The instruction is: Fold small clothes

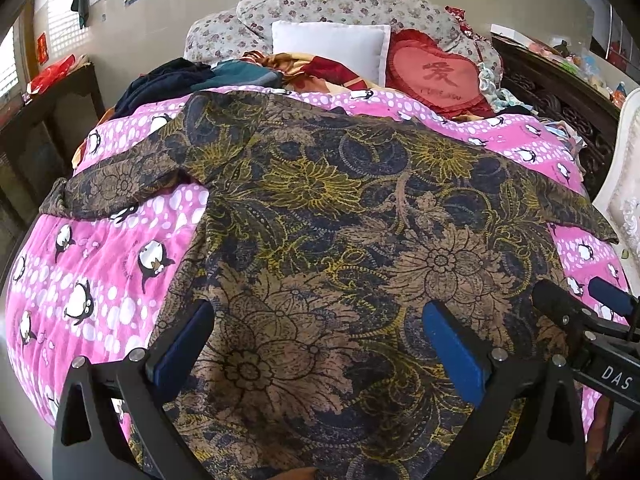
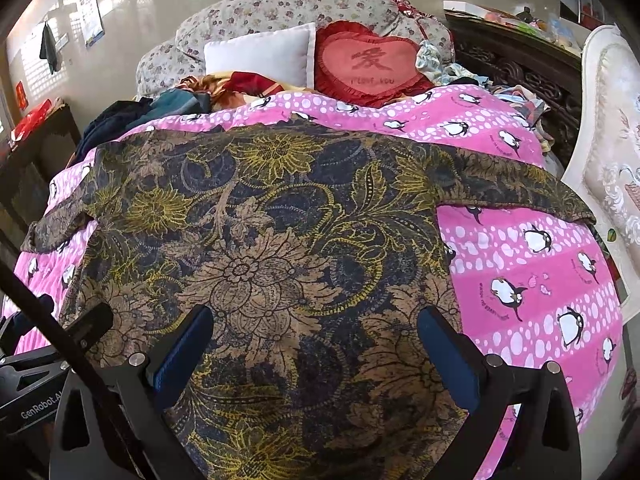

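A dark floral shirt (image 1: 320, 216) in navy, tan and yellow lies spread flat on the pink penguin quilt (image 1: 96, 264), sleeves out to both sides. It also shows in the right wrist view (image 2: 260, 240). My left gripper (image 1: 316, 344) is open over the shirt's near hem, left of centre, holding nothing. My right gripper (image 2: 312, 348) is open over the near hem further right, holding nothing. The right gripper's fingertips (image 1: 560, 300) show at the right edge of the left wrist view. The left gripper (image 2: 84, 324) shows at the left edge of the right wrist view.
Beyond the shirt are a red heart cushion (image 1: 436, 72), a white pillow (image 1: 332, 44), a floral bolster (image 1: 320, 0) and a pile of dark clothes (image 1: 172, 80). A dark carved cabinet (image 1: 560, 96) and a white chair (image 2: 612, 140) stand right; a dark table (image 1: 48, 120) stands left.
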`<state>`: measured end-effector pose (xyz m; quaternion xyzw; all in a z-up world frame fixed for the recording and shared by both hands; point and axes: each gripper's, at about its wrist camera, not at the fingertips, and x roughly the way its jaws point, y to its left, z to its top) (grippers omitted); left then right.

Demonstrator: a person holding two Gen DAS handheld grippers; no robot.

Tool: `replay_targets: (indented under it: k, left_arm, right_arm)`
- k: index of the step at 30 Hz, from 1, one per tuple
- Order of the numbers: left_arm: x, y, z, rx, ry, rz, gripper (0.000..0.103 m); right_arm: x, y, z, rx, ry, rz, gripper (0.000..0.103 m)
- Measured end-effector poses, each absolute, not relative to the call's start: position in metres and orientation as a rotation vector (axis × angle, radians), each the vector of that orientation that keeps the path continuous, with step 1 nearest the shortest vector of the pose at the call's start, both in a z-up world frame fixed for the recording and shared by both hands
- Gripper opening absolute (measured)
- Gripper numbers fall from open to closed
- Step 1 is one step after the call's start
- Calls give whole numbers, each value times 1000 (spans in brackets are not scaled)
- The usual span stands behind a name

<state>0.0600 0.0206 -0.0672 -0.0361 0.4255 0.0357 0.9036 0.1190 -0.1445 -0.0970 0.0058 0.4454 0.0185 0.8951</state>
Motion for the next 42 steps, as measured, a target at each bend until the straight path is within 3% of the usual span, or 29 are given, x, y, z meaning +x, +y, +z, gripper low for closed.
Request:
replay_targets:
  k: [42]
  left_arm:
    - [73, 94, -76, -151, 892, 194, 103]
  right_arm:
    - [158, -73, -110, -63, 963, 125, 103]
